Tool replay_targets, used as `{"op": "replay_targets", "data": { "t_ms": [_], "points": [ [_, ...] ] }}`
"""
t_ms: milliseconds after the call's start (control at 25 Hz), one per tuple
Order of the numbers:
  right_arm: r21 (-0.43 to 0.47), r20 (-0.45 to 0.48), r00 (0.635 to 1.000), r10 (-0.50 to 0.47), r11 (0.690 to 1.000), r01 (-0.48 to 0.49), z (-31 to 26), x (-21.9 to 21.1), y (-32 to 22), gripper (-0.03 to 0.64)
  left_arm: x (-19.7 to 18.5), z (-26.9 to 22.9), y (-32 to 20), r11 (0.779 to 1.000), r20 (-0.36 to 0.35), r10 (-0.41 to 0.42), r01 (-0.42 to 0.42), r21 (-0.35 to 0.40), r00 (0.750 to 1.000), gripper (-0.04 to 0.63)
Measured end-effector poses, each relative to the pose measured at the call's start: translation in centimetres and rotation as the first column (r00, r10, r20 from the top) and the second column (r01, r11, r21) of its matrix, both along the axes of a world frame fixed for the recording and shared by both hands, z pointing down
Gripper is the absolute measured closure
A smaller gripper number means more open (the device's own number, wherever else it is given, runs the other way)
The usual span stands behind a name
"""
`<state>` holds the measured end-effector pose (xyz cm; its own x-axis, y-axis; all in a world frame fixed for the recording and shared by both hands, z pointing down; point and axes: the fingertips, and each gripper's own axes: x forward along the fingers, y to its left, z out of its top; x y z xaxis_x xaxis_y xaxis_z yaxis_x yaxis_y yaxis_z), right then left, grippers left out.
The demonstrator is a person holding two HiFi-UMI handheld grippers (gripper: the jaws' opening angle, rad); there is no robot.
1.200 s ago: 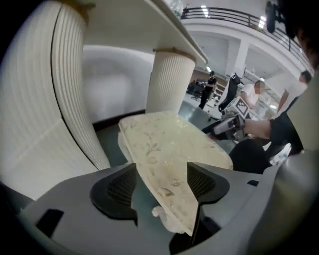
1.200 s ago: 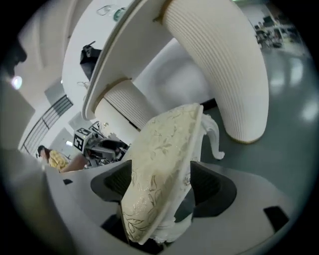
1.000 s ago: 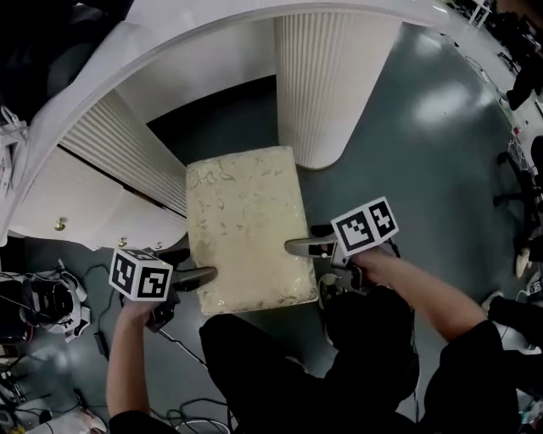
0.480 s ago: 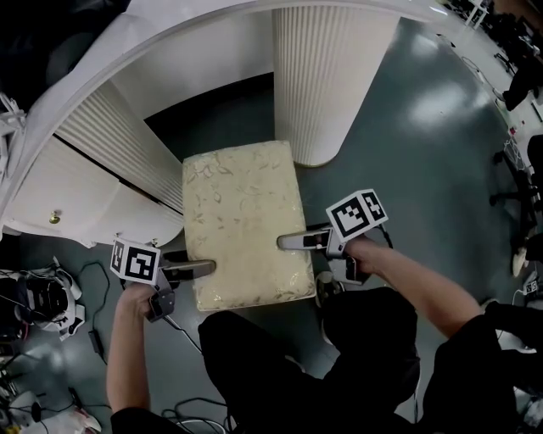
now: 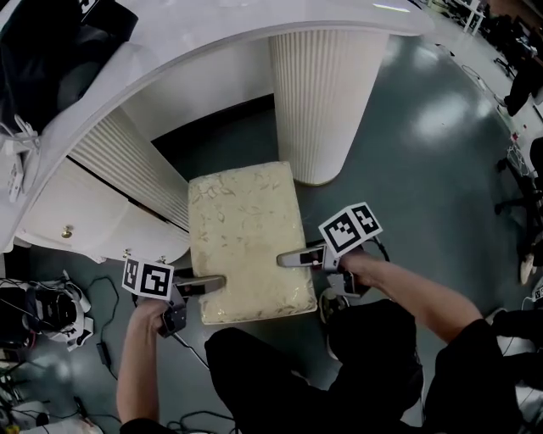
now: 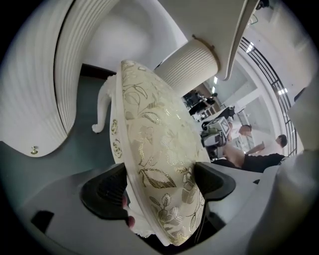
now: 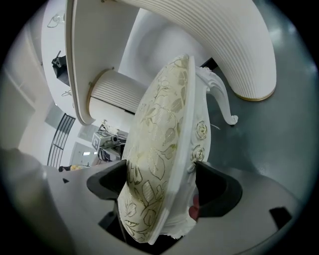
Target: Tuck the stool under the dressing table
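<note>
Glossy grey floor [image 5: 424, 127], tangled cables [image 5: 106, 352] lower left, possibly a black bag [image 5: 51, 47] top left

Head view from above, steeply down; gripper views close-up, opposite sides of one stool [image 5: 246, 242].

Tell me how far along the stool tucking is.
Done: the stool stands lined up with the gap under the dressing table, its far end at the mouth. In hand: the left claw and right claw each straddle a side edge of the seat, their jaws having just been opening. Left: most of the seat sticks out in front, so it likely needs pushing in.
</note>
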<state>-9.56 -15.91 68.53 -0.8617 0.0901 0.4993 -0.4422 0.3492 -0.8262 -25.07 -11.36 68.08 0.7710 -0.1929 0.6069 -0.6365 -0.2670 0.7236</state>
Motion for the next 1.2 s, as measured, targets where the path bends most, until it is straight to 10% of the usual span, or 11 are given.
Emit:
{"op": "replay_targets", "data": {
  "t_ms": [1200],
  "points": [
    [0.167, -0.066, 0.996, -0.066, 0.983, 0.076, -1.7, -1.0, -11.9, 0.238, 0.6, -0.5, -8.6, 0.97, 0.036, -0.241, 0.242, -0.022, 0.97, 0.169]
  ]
}}
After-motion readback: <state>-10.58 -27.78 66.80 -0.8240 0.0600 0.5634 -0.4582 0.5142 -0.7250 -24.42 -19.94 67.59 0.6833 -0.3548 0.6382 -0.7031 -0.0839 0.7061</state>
